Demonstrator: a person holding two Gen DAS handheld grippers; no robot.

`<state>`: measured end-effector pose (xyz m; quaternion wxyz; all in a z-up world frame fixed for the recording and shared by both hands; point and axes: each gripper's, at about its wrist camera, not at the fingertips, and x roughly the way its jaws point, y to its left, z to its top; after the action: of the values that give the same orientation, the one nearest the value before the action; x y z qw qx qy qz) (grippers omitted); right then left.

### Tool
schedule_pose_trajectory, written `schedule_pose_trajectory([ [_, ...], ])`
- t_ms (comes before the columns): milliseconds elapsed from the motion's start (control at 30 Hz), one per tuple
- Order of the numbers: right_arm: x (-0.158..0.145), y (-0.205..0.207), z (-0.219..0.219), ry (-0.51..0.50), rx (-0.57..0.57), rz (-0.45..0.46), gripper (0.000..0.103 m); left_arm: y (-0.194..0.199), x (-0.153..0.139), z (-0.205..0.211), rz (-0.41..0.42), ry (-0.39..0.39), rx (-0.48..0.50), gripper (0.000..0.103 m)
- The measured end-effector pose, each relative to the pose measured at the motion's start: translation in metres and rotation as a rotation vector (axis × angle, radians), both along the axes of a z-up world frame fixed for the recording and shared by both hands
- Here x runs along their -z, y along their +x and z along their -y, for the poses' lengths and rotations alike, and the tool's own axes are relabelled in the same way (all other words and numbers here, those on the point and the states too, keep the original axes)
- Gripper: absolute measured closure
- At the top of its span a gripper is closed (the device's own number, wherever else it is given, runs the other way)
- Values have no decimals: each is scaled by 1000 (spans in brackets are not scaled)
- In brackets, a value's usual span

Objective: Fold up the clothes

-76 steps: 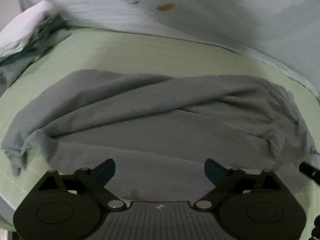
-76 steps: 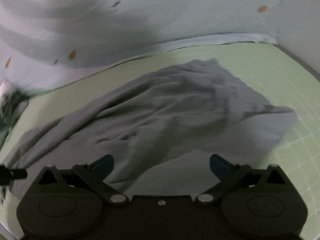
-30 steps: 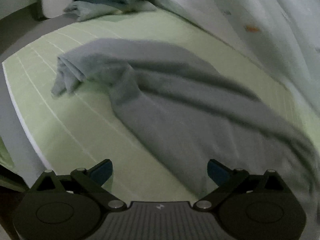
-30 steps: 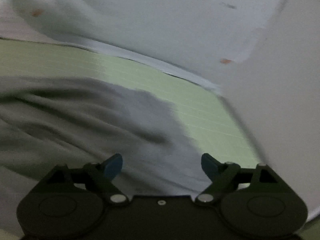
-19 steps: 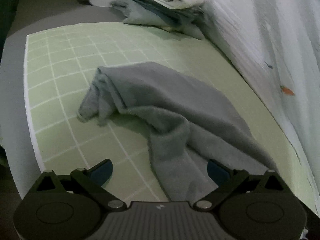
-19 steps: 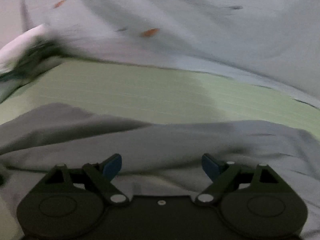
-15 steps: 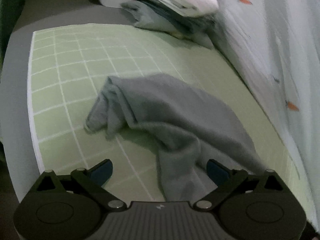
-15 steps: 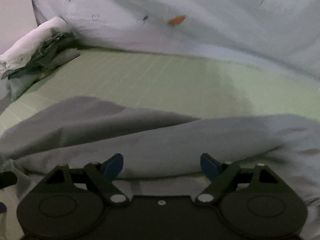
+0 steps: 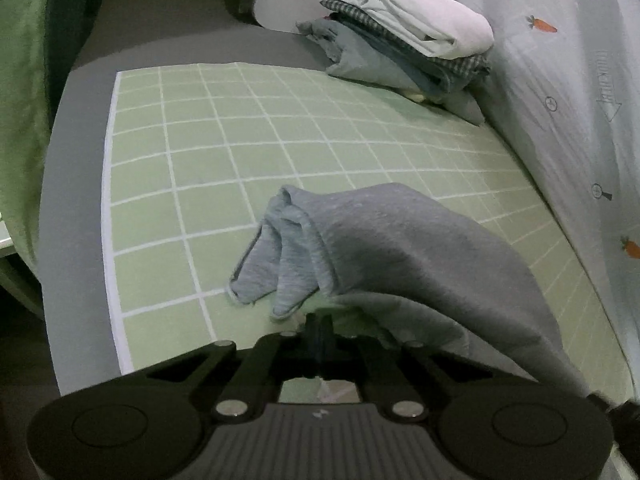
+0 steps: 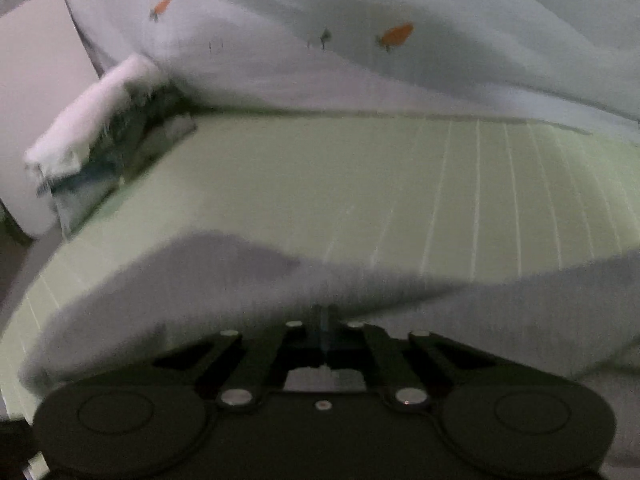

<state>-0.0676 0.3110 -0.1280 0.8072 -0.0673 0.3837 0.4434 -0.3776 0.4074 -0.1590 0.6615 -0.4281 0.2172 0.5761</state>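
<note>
A grey garment (image 9: 400, 248) lies crumpled on the green gridded mat (image 9: 200, 152), its bunched end pointing left. My left gripper (image 9: 319, 326) has its jaws closed at the garment's near edge, pinching the cloth there. In the blurred right wrist view the same grey garment (image 10: 200, 280) stretches across the lower frame, and my right gripper (image 10: 323, 320) has its jaws closed at its near edge, apparently on the cloth.
A stack of folded clothes (image 9: 408, 40) topped by a white piece sits at the mat's far corner; it also shows in the right wrist view (image 10: 100, 132). A pale sheet with carrot prints (image 9: 568, 80) runs along the far side. Grey surface (image 9: 80, 120) borders the mat on the left.
Both grippers went from wide open to closed on the garment's near edge. The left view swung left to show the bunched end and the stack.
</note>
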Motion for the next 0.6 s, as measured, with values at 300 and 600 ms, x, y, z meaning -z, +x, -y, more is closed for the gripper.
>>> schedule_pose_trajectory([
  [300,-34,53,-24,86,-22,154,103,1,-2,6,-50,1,-52,103],
  [600,-8,43,-18,-1,-147,100,101,4,-3,10,-90,10,-66,102],
])
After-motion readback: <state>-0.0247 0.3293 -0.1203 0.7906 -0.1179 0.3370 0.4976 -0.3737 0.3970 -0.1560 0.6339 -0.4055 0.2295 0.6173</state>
